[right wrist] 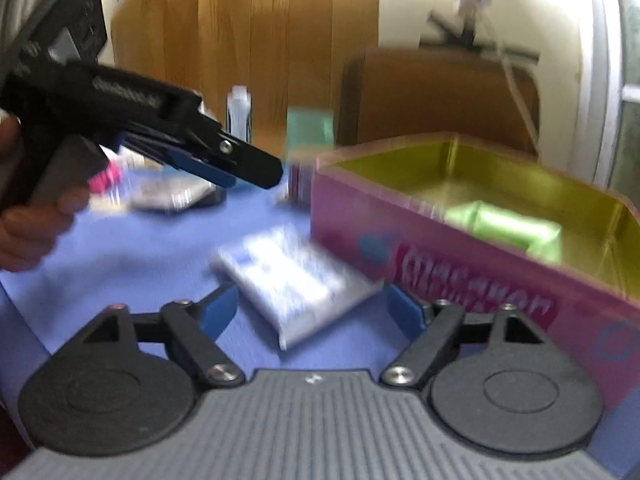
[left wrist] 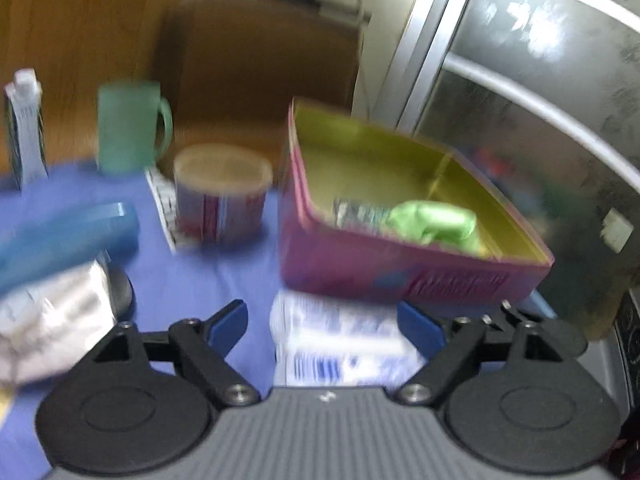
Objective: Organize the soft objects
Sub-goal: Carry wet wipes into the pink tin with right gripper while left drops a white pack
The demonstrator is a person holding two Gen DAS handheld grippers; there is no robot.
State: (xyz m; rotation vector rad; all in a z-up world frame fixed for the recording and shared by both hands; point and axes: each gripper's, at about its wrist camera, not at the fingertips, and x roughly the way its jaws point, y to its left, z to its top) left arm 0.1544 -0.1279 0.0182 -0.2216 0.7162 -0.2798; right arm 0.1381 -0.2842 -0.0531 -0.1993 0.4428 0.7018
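A pink box [left wrist: 400, 272] with a yellow inside stands on the blue cloth; it also shows in the right wrist view [right wrist: 460, 264]. Inside lie a green soft packet [left wrist: 436, 224] [right wrist: 504, 228] and a dark patterned packet [left wrist: 356, 212]. A white-and-blue tissue pack [left wrist: 340, 344] [right wrist: 296, 280] lies on the cloth in front of the box. My left gripper [left wrist: 324, 322] is open, with the pack between its fingers. My right gripper [right wrist: 310, 312] is open just before the same pack. The left gripper appears in the right wrist view [right wrist: 240, 168], raised above the cloth.
A round lidded tub [left wrist: 222, 196], a green mug [left wrist: 128, 128], a white bottle [left wrist: 26, 128], a blue cylinder [left wrist: 68, 240] and a silvery packet [left wrist: 52, 320] sit on the cloth at left. A brown chair [right wrist: 436, 96] stands behind the table. A glass door [left wrist: 540, 100] is at right.
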